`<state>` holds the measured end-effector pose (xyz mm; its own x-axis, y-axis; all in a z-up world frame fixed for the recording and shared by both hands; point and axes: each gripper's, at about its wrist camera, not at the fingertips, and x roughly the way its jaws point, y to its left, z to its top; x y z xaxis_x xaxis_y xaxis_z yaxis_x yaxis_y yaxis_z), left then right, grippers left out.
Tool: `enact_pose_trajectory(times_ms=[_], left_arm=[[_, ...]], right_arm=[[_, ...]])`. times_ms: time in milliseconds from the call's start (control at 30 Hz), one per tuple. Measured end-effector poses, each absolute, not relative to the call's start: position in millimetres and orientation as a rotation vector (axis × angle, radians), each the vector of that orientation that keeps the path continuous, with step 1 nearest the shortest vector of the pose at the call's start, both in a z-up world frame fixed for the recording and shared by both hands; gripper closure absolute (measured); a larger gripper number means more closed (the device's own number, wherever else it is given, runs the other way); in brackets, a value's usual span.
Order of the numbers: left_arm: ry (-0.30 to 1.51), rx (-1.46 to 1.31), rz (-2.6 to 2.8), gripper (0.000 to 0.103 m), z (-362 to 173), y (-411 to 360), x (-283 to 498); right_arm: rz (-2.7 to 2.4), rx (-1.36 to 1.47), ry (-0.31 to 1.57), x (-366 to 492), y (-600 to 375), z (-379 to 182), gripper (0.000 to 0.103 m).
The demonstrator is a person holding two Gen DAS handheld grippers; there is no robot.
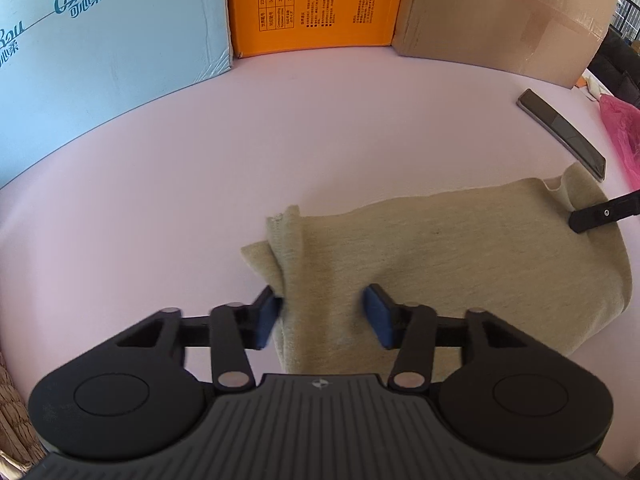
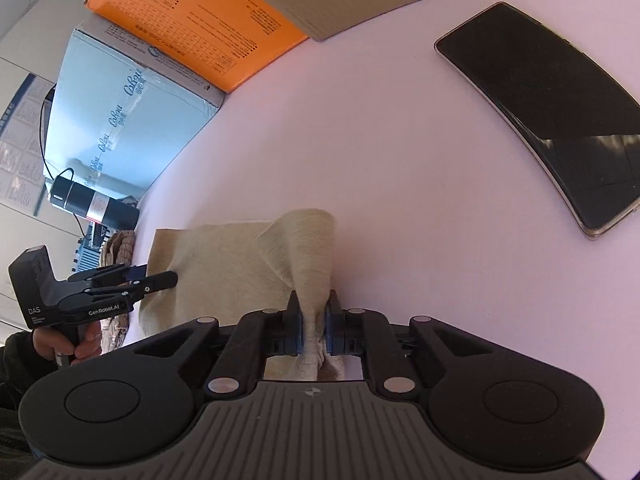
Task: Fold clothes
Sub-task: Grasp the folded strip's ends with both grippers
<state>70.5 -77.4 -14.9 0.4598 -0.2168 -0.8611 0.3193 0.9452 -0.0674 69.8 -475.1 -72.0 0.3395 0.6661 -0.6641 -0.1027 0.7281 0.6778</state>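
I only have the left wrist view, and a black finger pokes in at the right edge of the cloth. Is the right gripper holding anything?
Observer: Yes, the right gripper is shut on a bunched corner of the beige cloth.
Operator: Is that corner lifted?
Observer: Yes, the fabric rises in a raised fold just ahead of the pads.
Operator: And my left gripper from that side?
Observer: The left gripper sits open at the cloth's far edge, in a person's hand.
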Motion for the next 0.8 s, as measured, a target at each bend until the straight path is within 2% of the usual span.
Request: enact_pose_trajectory(times_ms=[67, 333, 433, 667, 733, 800], left_arm=[[1.042, 0.105, -0.314, 0.088, -12.3, -79.2, 69.5], [1.072, 0.041, -0.230, 0.088, -7.2, -76.1, 68.5], [1.043, 0.028, -0.158, 0.096, -2.7, -72.3, 65.1], [1.030, -0.032, -0.143, 0.098, 8.5, -61.6, 59.3], [1.028, -0.037, -0.148, 0.098, 10.2, -60.4, 58.1], [1.029, -0.029, -0.147, 0.098, 8.5, -61.5, 57.2]], right_arm=[[0.537, 0.595, 1.120, 69.6, -473.9, -71.8, 0.093], [0.520, 0.730, 1.093, 62.2, -480.9, -73.1, 0.093], [0.506, 0.784, 1.068, 59.0, -484.2, -71.2, 0.094], [0.522, 0.829, 1.041, 54.5, -480.4, -59.7, 0.094], [0.529, 0.777, 1.041, 54.3, -473.9, -52.4, 0.094], [0.551, 0.597, 1.038, 51.0, -456.4, -39.0, 0.094]])
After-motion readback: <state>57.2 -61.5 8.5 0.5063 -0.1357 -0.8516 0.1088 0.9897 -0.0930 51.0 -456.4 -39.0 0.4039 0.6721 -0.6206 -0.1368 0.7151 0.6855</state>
